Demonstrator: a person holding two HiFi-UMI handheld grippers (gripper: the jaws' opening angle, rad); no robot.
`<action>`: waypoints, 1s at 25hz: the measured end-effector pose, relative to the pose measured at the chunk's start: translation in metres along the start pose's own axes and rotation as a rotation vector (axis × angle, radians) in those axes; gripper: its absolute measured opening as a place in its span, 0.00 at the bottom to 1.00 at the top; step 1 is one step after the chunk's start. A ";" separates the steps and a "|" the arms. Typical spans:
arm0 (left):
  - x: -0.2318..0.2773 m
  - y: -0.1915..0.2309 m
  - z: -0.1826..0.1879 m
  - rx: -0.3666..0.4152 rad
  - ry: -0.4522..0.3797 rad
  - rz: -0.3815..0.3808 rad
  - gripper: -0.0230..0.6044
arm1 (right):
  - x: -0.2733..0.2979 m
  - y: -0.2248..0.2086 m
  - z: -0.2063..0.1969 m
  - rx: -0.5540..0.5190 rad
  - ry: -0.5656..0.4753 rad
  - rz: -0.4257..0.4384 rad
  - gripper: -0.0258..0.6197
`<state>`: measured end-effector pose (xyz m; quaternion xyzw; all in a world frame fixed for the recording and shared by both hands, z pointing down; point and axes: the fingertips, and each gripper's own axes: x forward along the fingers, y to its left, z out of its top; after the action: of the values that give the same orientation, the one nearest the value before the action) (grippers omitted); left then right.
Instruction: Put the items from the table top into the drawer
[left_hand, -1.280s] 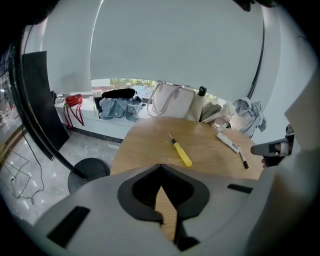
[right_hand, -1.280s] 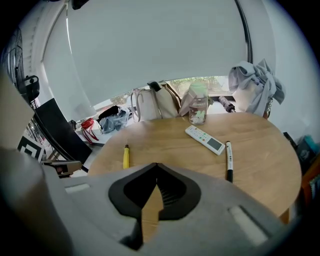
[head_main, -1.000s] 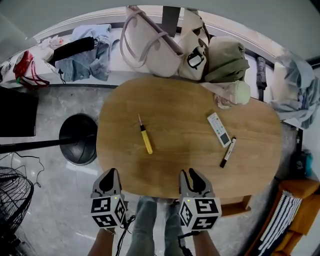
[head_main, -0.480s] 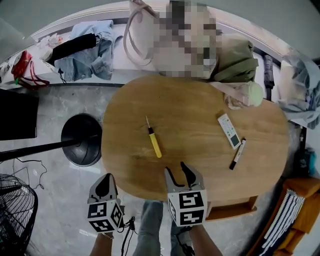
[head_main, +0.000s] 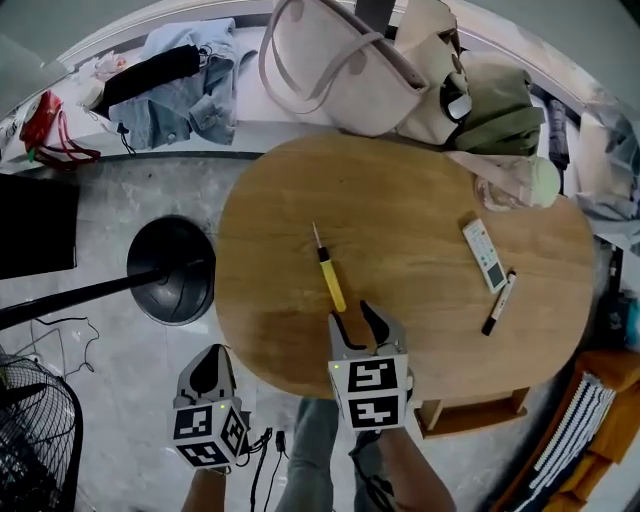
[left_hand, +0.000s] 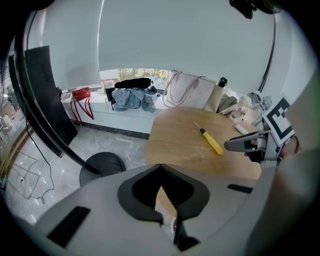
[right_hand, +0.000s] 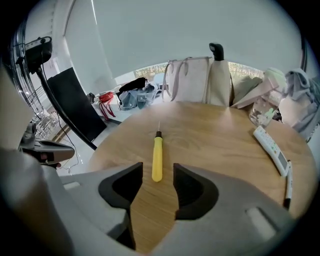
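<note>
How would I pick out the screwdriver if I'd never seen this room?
Find the oval wooden table. Near its middle lies the screwdriver. It alone has a yellow handle and thin metal tip; the white remote and the pen lie at the right end.

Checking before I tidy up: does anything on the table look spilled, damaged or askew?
Nothing stands out. The yellow screwdriver, the remote and the pen lie flat and apart on the wooden table; no spill or damage shows.
</note>
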<state>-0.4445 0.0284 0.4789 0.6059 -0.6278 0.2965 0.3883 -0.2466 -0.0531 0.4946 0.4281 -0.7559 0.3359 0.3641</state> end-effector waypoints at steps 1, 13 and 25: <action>0.001 -0.001 -0.002 -0.001 0.005 -0.004 0.02 | 0.004 0.000 0.001 -0.010 0.006 -0.002 0.33; 0.014 -0.017 -0.003 -0.006 0.014 -0.043 0.02 | 0.040 0.002 0.012 -0.077 0.040 -0.002 0.33; 0.016 -0.007 0.002 -0.004 0.011 -0.028 0.02 | 0.050 0.000 0.016 -0.086 0.073 -0.016 0.24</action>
<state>-0.4374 0.0174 0.4909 0.6122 -0.6179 0.2931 0.3969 -0.2691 -0.0865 0.5286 0.4055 -0.7524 0.3157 0.4120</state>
